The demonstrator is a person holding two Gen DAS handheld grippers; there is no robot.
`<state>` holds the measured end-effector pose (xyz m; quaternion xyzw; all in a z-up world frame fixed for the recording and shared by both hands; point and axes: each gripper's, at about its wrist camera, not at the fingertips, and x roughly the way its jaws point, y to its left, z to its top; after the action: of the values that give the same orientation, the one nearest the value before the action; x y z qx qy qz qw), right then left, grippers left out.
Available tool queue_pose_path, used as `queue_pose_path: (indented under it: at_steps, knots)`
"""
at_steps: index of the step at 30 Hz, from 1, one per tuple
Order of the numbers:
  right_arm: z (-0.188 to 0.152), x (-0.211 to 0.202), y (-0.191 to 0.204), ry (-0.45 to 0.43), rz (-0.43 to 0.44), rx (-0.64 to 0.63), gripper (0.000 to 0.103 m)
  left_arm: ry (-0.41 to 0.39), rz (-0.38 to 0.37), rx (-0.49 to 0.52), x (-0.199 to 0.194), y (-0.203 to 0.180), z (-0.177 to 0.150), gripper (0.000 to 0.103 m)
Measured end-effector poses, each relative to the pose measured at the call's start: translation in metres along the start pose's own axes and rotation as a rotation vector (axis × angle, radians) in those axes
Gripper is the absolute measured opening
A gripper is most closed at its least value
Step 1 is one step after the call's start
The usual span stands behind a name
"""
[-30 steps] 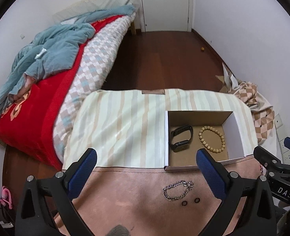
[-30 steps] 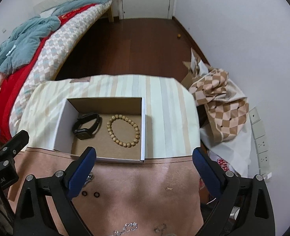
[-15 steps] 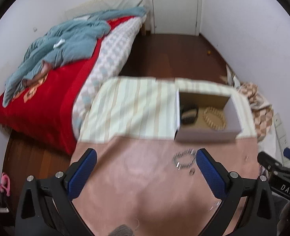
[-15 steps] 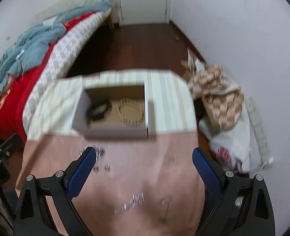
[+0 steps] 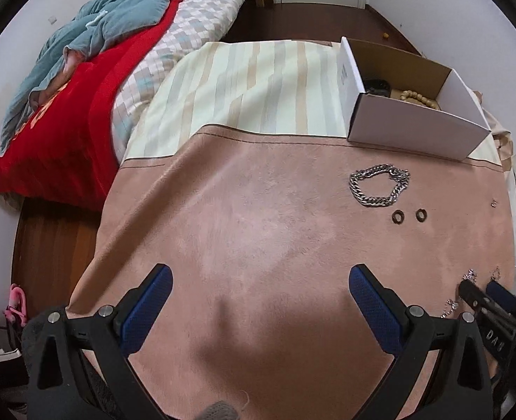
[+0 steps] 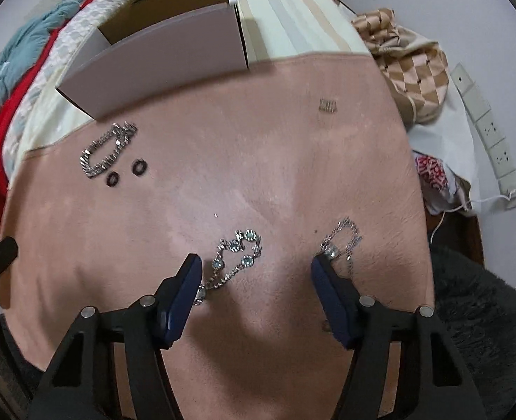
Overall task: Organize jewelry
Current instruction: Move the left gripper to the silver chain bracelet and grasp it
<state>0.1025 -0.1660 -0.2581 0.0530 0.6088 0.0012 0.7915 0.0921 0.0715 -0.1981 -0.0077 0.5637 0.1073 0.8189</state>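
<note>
Two tools hang over a bench (image 5: 258,210) draped in pink cloth, a red bed (image 5: 65,133) to its left. At the far edge sits a white box (image 5: 408,129); only slivers of a dark band (image 5: 377,85) and wooden beads (image 5: 415,98) show over its wall. Before it lie a steel chain (image 5: 378,185) and two dark rings (image 5: 409,215). The left tool (image 5: 258,301) gapes wide above bare cloth, holding nothing. The right tool (image 6: 256,276) has just been closing, its jaws half apart around a gem chain (image 6: 235,255) without pinching it. That chain looks light, limp and slippery; I would nip it at a stone or a doubled stretch, since it will slump. A second pendant (image 6: 342,241) is partly hidden behind the right finger, and a small clip (image 6: 328,106) is too blurred to identify.
</note>
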Motion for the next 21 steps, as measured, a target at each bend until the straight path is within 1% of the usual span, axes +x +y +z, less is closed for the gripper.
queue_pose_path:
  at_steps: [2,3,4,5,8,13,17,19,21]
  knots:
    - [-0.002,0.000,0.007,-0.018,-0.022,-0.023,0.054,0.003,0.000,0.000,0.005,0.000,0.005,0.103]
    - [-0.002,0.000,0.010,-0.027,-0.035,-0.031,0.047,0.004,-0.001,-0.001,0.007,-0.001,0.007,0.103]
    - [-0.003,-0.001,0.013,-0.047,-0.052,-0.044,0.015,0.005,-0.003,-0.004,0.009,-0.001,0.010,0.103]
    - [-0.003,-0.001,0.013,-0.054,-0.030,-0.037,0.008,0.005,-0.008,-0.008,0.010,-0.001,0.012,0.103]
    - [0.004,-0.007,0.005,-0.067,0.035,0.004,0.001,0.000,-0.014,-0.012,0.014,-0.001,0.019,0.103]
    - [0.019,-0.031,-0.014,-0.121,0.139,0.073,0.001,-0.001,-0.052,-0.025,0.021,-0.003,0.033,0.102]
    - [0.035,-0.048,-0.012,-0.154,0.187,0.081,0.001,0.010,-0.103,-0.031,0.031,-0.008,0.047,0.102]
    - [0.041,-0.052,-0.010,-0.169,0.195,0.077,0.001,0.024,-0.133,-0.016,0.042,-0.014,0.056,0.102]
    - [0.051,-0.050,-0.008,-0.173,0.188,0.070,0.001,0.036,-0.147,0.005,0.052,-0.022,0.064,0.102]
